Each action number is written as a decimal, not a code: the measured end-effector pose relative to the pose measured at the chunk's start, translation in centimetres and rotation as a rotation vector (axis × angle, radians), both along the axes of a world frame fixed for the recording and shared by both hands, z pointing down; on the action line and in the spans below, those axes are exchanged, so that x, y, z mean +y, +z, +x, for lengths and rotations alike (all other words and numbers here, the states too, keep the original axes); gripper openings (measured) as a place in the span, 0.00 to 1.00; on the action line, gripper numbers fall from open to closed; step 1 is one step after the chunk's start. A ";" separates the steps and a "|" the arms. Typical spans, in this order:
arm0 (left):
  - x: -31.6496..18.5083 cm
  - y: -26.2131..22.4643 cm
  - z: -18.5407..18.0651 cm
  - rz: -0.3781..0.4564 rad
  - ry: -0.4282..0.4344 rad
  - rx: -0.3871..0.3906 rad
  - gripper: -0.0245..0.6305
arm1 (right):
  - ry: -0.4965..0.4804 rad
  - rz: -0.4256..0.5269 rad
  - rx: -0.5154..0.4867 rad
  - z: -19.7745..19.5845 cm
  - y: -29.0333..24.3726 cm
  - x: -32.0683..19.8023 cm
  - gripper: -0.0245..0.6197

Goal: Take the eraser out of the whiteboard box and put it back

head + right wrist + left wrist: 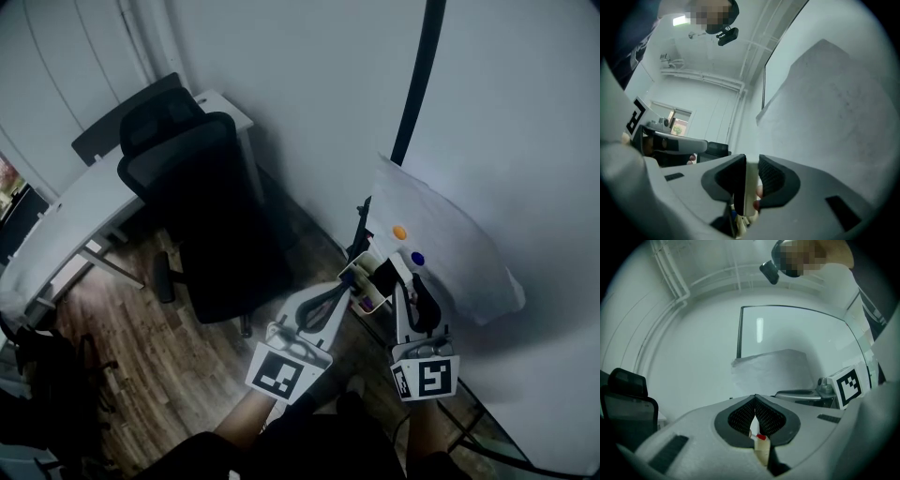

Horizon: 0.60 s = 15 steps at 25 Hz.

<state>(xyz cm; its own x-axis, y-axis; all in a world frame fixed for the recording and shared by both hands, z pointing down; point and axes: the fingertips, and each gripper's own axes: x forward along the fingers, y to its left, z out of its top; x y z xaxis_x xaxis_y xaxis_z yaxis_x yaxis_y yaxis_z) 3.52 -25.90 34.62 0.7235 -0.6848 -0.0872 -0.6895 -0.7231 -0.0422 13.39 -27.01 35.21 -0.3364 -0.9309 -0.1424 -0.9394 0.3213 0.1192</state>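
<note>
Right now my right gripper has its ribbed black pads clamped on the eraser, a flat white slab with one dark face, just right of centre in the head view and right beside the whiteboard box. My left gripper pinches the box's thin pale wall, tips together, with a red cap showing below them. A smooth white board crowds the right edge; the black office chair stands well apart at upper left.
</note>
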 end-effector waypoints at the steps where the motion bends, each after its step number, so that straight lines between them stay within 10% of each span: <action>1: -0.1 0.4 0.2 -0.007 0.004 -0.001 0.04 | 0.009 -0.003 0.007 0.1 0.7 -0.4 0.17; 15: -2.5 6.4 1.8 -0.090 0.035 -0.074 0.04 | 0.056 -0.079 0.056 0.8 7.1 -3.4 0.17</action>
<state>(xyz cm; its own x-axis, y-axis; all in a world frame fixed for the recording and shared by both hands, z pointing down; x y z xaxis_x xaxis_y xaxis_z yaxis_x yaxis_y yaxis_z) 5.31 -28.42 41.03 0.7495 -0.6614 0.0279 -0.6609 -0.7500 -0.0259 14.19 -30.45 42.33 -0.2893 -0.9559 -0.0501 -0.9487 0.2794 0.1483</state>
